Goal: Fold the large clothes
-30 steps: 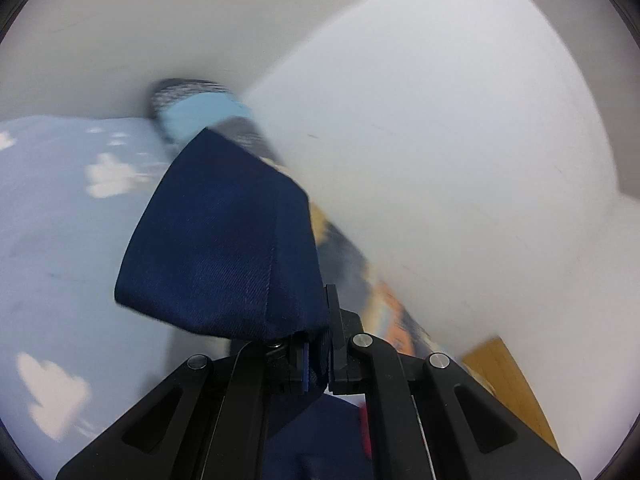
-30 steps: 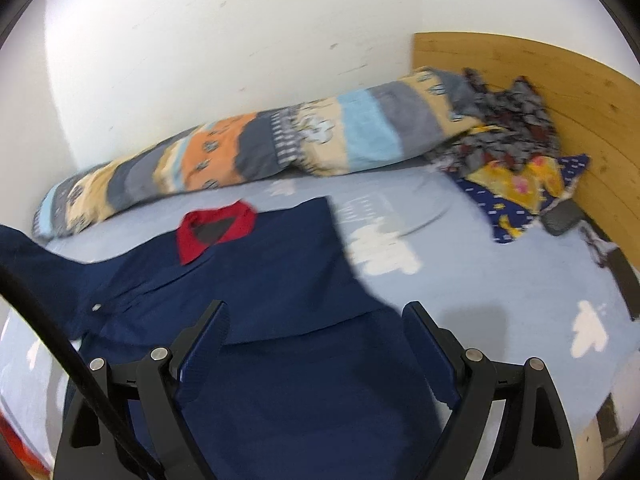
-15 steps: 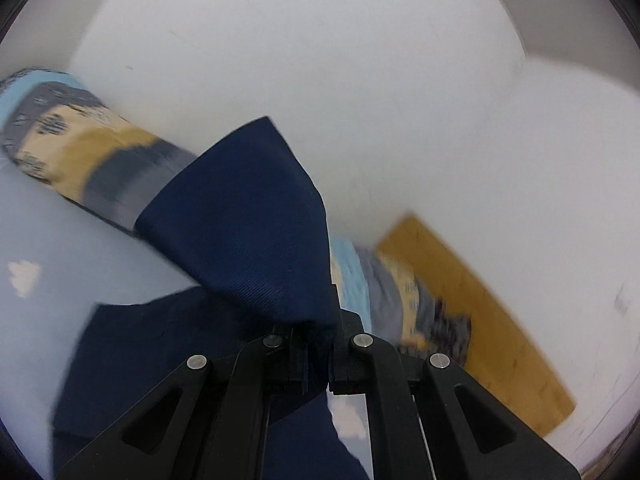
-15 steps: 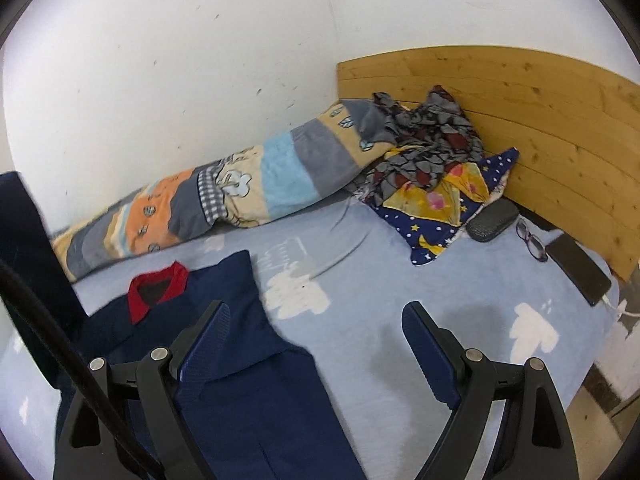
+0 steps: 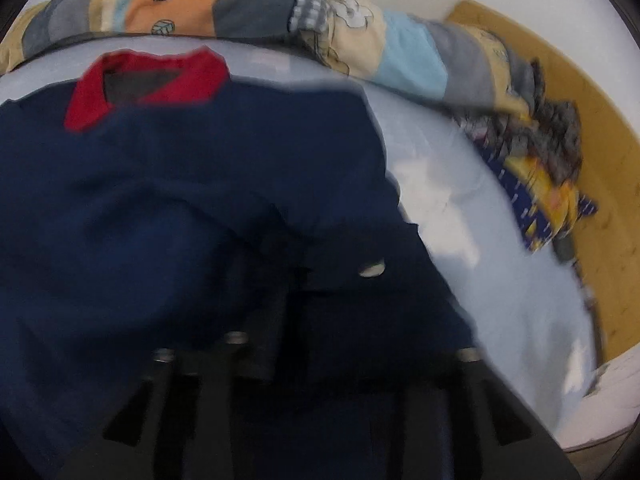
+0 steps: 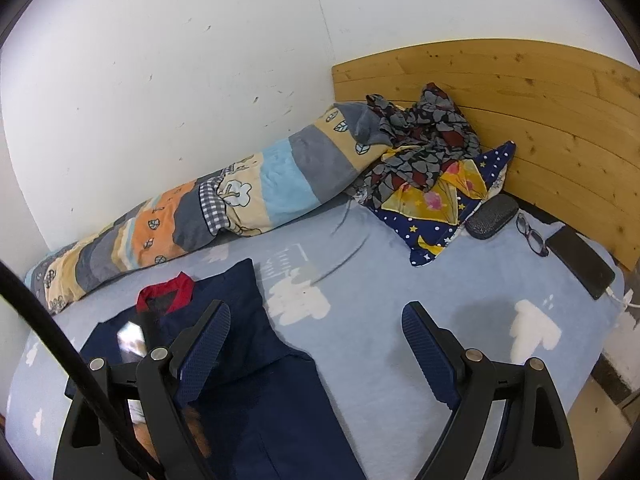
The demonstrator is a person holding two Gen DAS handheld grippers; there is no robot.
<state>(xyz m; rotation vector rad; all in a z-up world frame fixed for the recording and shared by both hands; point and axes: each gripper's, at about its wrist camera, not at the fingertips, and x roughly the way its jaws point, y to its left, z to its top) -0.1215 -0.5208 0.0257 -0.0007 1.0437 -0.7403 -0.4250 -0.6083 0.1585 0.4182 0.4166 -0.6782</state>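
Pale blue cloud-print bed sheet (image 6: 400,280) under me, the navy work shirt with red collar (image 6: 256,360) stretched collar-far toward my left, my left gripper (image 5: 296,280) low over its cloth, jaws too blurred to read, my right gripper (image 6: 316,360) jaws apart, empty.

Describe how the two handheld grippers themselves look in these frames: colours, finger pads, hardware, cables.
The right gripper has a black frame of angular struts with silver bolt heads and two fingers with dark blue ribbed pads. A black cable crosses that view's left side. The left gripper is blurred: black struts and silver bolts show, but its pads cannot be made out. No sleeves or markings are visible.
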